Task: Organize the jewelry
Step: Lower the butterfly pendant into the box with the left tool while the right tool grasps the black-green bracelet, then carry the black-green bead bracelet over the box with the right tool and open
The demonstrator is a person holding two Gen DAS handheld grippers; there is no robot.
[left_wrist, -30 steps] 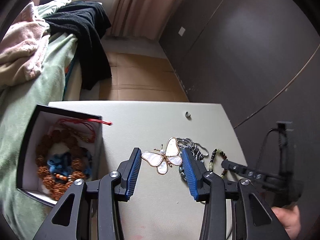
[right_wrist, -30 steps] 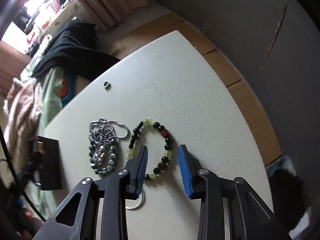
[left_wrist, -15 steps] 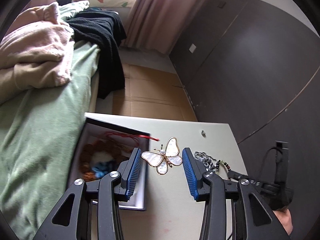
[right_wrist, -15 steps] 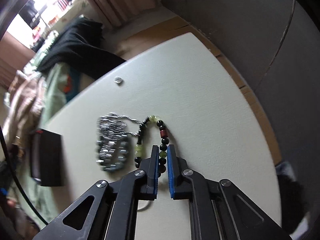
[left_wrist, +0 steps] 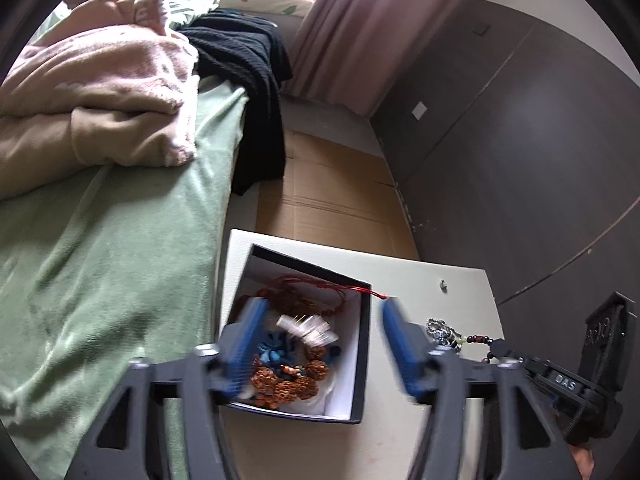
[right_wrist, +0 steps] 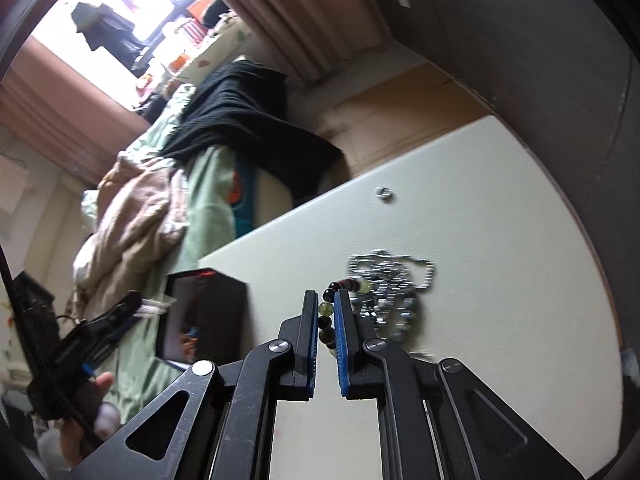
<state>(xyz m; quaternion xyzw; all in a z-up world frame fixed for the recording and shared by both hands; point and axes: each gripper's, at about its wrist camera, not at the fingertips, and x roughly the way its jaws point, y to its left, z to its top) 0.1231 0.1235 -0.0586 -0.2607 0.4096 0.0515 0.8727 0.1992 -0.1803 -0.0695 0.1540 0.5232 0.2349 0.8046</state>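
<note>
Altogether we counted two grippers, one box, one loose silver chain, one beaded bracelet and one small ring on the pale table (left_wrist: 460, 280). Our left gripper (left_wrist: 320, 344) hung over the black box (left_wrist: 360, 360) with its jaws opening wide; the butterfly pendant (left_wrist: 308, 328) showed between them as a pale blur above the box's contents, touching neither pad. Inside the box we made out brown beads, something blue and a red cord, though the gripper's fingers covered part of them. Our right gripper (right_wrist: 326, 332) was clamped narrowly on the beaded bracelet (right_wrist: 326, 312), whose beads ran up from between the pads; its lower part was hidden by the fingers. The silver chain (right_wrist: 392, 280) lay just beside it, blurred. The ring (right_wrist: 384, 193) sat well apart, near the table's far edge.
</note>
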